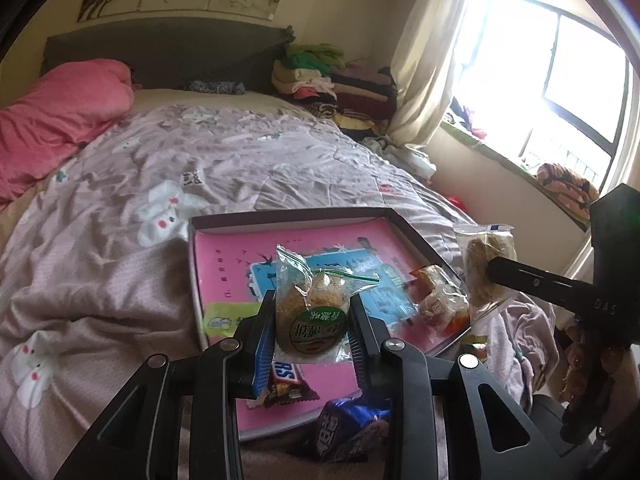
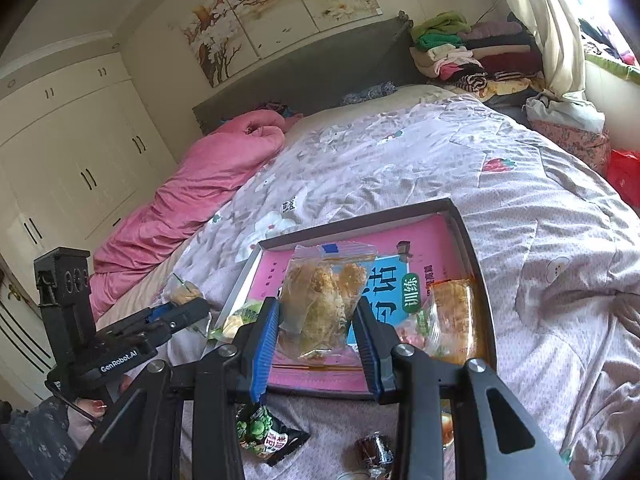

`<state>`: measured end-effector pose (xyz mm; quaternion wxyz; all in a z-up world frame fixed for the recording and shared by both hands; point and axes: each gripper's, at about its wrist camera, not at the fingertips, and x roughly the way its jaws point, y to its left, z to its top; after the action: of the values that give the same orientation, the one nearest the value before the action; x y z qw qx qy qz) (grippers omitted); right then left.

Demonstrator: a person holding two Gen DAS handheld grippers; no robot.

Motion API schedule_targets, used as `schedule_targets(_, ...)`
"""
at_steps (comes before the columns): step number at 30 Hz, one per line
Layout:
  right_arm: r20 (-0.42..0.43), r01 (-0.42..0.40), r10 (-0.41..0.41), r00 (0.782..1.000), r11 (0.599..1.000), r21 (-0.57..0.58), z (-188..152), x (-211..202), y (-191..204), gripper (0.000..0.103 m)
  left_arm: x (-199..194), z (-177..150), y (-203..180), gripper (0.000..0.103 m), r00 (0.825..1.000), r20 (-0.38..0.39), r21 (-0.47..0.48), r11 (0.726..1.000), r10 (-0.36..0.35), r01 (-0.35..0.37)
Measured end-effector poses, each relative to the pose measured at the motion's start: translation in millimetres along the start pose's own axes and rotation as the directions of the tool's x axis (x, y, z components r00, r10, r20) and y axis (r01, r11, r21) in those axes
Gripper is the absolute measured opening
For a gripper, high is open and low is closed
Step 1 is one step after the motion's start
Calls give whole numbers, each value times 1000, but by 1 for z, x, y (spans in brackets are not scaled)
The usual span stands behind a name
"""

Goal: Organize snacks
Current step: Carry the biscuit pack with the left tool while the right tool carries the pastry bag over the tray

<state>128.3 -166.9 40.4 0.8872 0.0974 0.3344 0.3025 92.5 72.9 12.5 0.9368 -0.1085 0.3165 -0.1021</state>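
**Both tools loaded over the box**

The left tool [image 1: 312, 320] is clamped on a clear-wrapped round cake with a green label [image 1: 314, 316], its blue pads squeezing the wrapper from both sides so the packet stands upright above the shallow box [image 1: 288, 213] on the bed [image 1: 120, 208]. The right tool [image 2: 318, 328] pinches a clear packet of golden fried pieces [image 2: 320, 304] the same way, hanging over the same box. Carrying the packets by their sides looks meant to let each drop flat onto the pink printed floor.

What is in the box? One orange-and-clear wrapped snack [image 1: 438, 300] lies against the right wall, and a chocolate bar in a brown wrapper [image 1: 286, 384] sits at the near edge, partly hidden by the tool. Most of the floor is bare.

Outside it, a dark blue packet [image 1: 348, 428] and a green-and-black one [image 2: 266, 436] wait on the quilt, so the sorting seems barely begun.
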Motion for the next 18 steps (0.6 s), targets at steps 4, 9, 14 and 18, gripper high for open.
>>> schedule_targets(4, 1, 10, -10, 1000, 1000, 14, 2, 3, -4, 38, 12, 0, -3, 34, 1000, -25, 11, 1000, -10, 11)
schedule_targets(9, 0, 33, -33, 999, 999, 18, 4, 6, -8, 38, 28, -1, -4, 34, 997, -70, 14, 999, -33, 34)
schedule_targets(14, -11, 88, -88, 996, 996, -16, 4, 14, -7, 38, 39, -4, -6, 34, 992, -110, 9, 998, -54, 55)
schedule_targets(18, -25, 113, -114, 993, 992, -54, 1, 21, -4, 38, 44, -5, -8, 34, 990, -127, 16, 998, -59, 61)
